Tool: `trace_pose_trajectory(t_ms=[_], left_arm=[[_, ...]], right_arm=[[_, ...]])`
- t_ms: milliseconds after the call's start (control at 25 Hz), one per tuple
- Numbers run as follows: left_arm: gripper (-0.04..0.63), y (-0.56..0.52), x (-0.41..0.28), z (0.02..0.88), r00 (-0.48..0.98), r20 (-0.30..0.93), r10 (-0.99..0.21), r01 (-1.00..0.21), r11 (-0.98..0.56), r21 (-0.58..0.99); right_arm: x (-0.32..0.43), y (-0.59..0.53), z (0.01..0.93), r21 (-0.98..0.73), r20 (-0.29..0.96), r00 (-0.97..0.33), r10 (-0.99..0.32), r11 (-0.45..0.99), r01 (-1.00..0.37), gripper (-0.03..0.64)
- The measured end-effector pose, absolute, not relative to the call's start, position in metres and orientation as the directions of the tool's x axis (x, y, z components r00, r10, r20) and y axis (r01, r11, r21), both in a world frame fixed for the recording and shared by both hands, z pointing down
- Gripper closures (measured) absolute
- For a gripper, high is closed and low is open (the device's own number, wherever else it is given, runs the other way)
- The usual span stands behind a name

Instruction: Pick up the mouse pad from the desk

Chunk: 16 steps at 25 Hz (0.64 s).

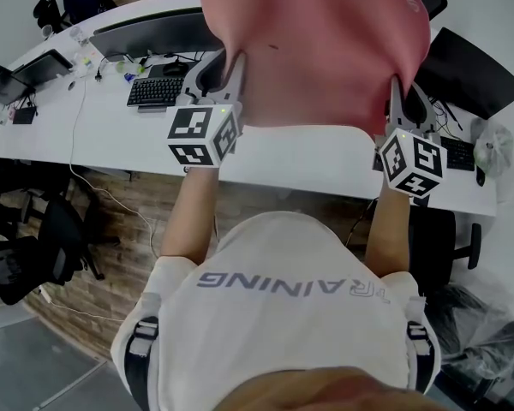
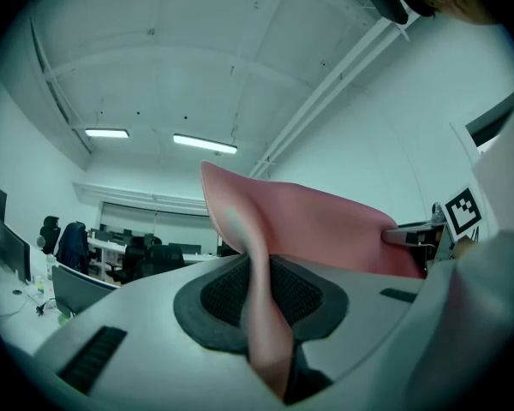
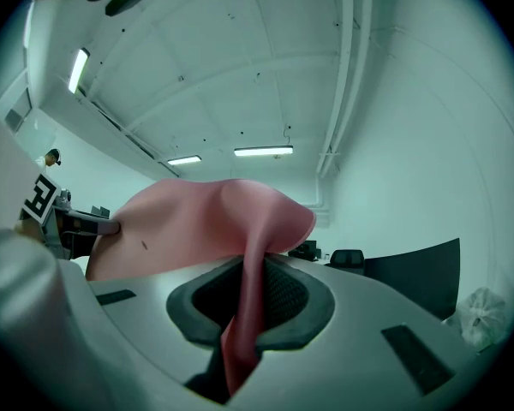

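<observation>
Left gripper [image 1: 229, 62] and right gripper [image 1: 403, 91] each pinch a soft, floppy pink mouse pad [image 1: 325, 50] (it bends) above a long white desk [image 1: 308, 159] in an office.

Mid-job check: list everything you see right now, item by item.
pink flexible mouse pad: one, pink, held up above the desk.
long white desk: one, white, below the pad.
black keyboards: two, black, desk left and desk right.
dark monitors: two clear, black, behind the left keyboard and far right.
black office chairs: several, black, mostly on the wooden floor at left.
clear plastic bag: one, clear, desk's right end.
white shirt: one, white, bottom centre.
left tool: one, grey, shut on the pad.
right tool: one, grey, shut on the pad.
</observation>
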State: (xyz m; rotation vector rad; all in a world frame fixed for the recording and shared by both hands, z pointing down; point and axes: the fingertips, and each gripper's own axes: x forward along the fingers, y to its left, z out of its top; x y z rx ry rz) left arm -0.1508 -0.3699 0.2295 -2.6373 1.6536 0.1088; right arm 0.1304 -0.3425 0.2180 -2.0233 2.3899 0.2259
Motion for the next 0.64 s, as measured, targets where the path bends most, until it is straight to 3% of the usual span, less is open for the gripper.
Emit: trace_pose_trajectory(t_ms=[640], left_arm=[[0.500, -0.3689, -0.1498, 0.2327, 0.420, -0.070, -0.905, -0.906, -0.422, 0.024]], right_arm=[[0.1305, -0.3425, 0.2188, 0.087, -0.085, -0.198, -0.977, 0.190, -0.978, 0.552]])
